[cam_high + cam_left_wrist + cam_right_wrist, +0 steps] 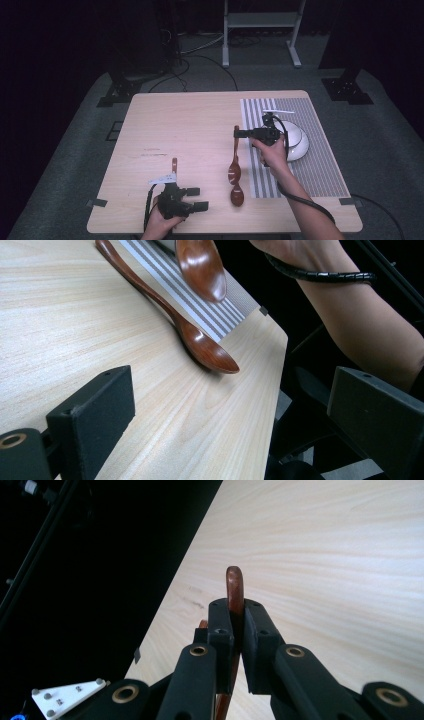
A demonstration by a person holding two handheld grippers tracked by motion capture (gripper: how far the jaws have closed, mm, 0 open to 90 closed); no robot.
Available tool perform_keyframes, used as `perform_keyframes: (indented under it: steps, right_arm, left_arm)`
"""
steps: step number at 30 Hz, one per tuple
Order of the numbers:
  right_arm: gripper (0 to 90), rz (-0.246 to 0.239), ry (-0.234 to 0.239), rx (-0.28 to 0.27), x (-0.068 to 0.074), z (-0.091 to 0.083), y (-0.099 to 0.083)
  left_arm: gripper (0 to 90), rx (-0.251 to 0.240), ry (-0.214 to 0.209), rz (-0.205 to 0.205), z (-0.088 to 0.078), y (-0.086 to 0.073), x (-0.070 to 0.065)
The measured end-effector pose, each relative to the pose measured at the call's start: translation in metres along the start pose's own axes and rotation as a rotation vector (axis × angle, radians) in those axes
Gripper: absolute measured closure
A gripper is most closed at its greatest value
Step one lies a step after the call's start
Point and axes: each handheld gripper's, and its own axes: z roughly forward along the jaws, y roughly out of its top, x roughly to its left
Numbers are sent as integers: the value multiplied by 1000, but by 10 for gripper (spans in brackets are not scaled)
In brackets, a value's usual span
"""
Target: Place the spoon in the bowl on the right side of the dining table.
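Glossy brown wooden spoon [234, 159]: rigid, light, slick-looking; right gripper [236, 133] jaws clamped on handle tip. Left gripper [199, 198] jaws wide apart, empty, near table edge.

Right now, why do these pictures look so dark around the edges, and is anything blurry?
High view: light falls on the table, the room around it near black. Left gripper view: sharp, with a soft sheen on the spoon. Right gripper view: the right hand-held gripper is crisp, the wood beyond slightly soft.
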Motion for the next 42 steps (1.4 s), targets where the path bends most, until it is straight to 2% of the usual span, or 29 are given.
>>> perform_keyframes:
  steps: [24, 38, 42]
  right_arm:
    - [832, 75, -95, -160, -24, -63, 34]
    - [832, 145, -143, -279, -41, -100, 48]
    - [831, 171, -160, -325, -51, -111, 51]
  left_arm:
    - [37, -4, -2, -6, 0, -1, 1]
    - [37, 0, 3, -4, -1, -1, 2]
    - [37, 3, 6, 2, 0, -1, 1]
